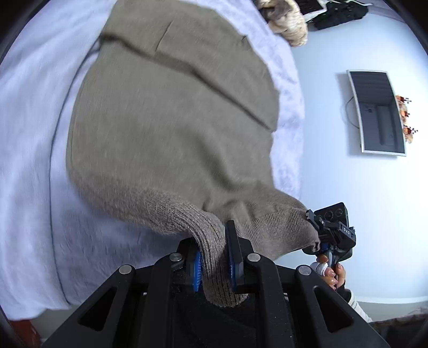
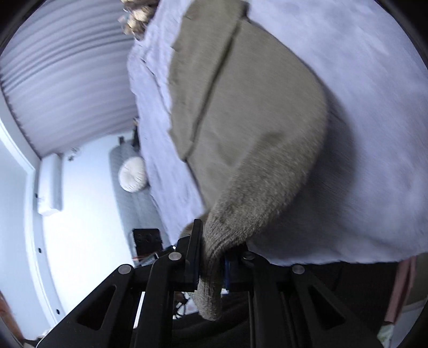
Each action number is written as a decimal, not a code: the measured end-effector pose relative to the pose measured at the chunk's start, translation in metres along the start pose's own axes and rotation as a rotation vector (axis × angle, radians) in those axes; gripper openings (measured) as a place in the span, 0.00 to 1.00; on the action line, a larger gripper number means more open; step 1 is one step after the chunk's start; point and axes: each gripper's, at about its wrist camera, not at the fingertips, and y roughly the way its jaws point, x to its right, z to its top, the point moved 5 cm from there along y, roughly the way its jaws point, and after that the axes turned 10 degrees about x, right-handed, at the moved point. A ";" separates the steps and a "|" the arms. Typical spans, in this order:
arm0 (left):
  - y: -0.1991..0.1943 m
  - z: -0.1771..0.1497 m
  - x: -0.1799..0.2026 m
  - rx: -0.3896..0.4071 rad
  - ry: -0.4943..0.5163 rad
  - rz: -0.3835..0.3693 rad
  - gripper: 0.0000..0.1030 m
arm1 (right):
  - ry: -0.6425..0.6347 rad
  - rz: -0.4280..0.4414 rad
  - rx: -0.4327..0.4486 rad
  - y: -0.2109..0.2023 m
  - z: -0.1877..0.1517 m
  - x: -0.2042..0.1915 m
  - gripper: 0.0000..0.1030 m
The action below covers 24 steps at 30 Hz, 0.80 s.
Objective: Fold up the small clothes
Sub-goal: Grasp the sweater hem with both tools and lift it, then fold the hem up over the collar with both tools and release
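Note:
A taupe knit sweater (image 1: 171, 112) lies on a white bed cover (image 1: 29, 133), its sleeves folded across the body. My left gripper (image 1: 214, 257) is shut on the ribbed hem at one corner, lifted off the bed. My right gripper (image 2: 210, 257) is shut on the other hem corner of the same sweater (image 2: 240, 112), also raised. The right gripper also shows in the left wrist view (image 1: 318, 233), held by a hand at the sweater's far hem corner. The hem hangs between the two grippers.
A fluffy tan item (image 1: 286, 21) lies at the far end of the bed. A wall-mounted screen (image 1: 377, 112) and white wall are to the right. Window blinds (image 2: 67, 80), a grey sofa with a round cushion (image 2: 133, 174) and the bed cover edge (image 2: 334, 257) show in the right wrist view.

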 end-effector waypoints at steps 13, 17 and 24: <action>-0.030 0.137 0.021 0.124 0.124 -0.037 0.16 | -0.108 0.124 0.145 0.030 0.096 -0.104 0.14; -0.019 0.185 0.022 0.210 0.114 0.017 0.16 | -0.139 0.121 0.127 0.045 0.149 -0.117 0.14; 0.030 0.248 0.006 0.296 0.086 0.104 0.16 | -0.147 0.060 0.070 0.097 0.235 -0.107 0.14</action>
